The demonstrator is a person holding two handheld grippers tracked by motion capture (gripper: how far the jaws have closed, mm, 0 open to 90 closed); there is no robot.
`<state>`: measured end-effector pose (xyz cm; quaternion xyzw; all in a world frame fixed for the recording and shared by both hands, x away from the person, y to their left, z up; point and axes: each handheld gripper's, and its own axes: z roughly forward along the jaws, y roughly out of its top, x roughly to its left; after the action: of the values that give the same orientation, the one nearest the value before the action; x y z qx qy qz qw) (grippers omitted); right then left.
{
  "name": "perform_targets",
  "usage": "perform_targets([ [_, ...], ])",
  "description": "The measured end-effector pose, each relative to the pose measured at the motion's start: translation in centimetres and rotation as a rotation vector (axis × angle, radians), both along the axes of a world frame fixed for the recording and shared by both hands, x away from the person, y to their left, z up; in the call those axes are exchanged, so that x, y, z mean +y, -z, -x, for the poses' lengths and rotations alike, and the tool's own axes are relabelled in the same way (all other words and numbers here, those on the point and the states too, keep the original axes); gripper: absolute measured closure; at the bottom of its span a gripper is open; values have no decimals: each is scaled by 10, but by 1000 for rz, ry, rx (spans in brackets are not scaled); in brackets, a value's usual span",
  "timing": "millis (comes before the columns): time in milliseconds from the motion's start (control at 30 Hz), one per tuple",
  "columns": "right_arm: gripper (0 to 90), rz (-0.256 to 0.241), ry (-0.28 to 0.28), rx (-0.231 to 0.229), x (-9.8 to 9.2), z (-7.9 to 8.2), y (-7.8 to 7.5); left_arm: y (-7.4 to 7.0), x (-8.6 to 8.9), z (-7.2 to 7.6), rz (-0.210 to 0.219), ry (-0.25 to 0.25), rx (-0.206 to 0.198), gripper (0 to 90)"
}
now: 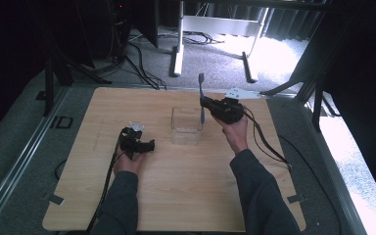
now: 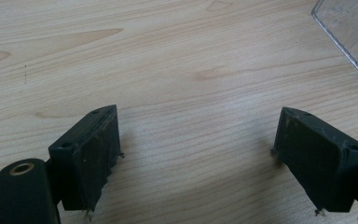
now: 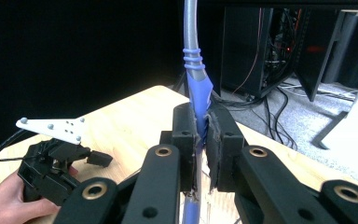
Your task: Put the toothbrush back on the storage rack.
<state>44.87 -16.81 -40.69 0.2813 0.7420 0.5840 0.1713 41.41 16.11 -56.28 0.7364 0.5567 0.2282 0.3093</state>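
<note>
Right gripper clamped on a blue-handled utensil beside the clear container; left gripper wide open over bare wood.

From the high view we see the utensil held nearly upright, its lower end just at the right edge of the clear plastic container near the middle of the wooden table. In the right gripper view we see both black jaws pressed tight against the blue handle, whose grey stem rises above them (its working end is out of frame, so we cannot tell what kind of utensil it is). In the left gripper view we see the jaws spread far apart with nothing between them, low over the tabletop, a corner of the container at upper right.
</note>
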Motion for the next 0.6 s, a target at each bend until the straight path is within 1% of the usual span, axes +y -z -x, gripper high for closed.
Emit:
perform_targets([
  [167,825,0,1,2,2,-1,2,0,0,0,0,0,0,148],
  [600,825,20,5,0,6,-3,7,0,0,0,0,0,0,148],
])
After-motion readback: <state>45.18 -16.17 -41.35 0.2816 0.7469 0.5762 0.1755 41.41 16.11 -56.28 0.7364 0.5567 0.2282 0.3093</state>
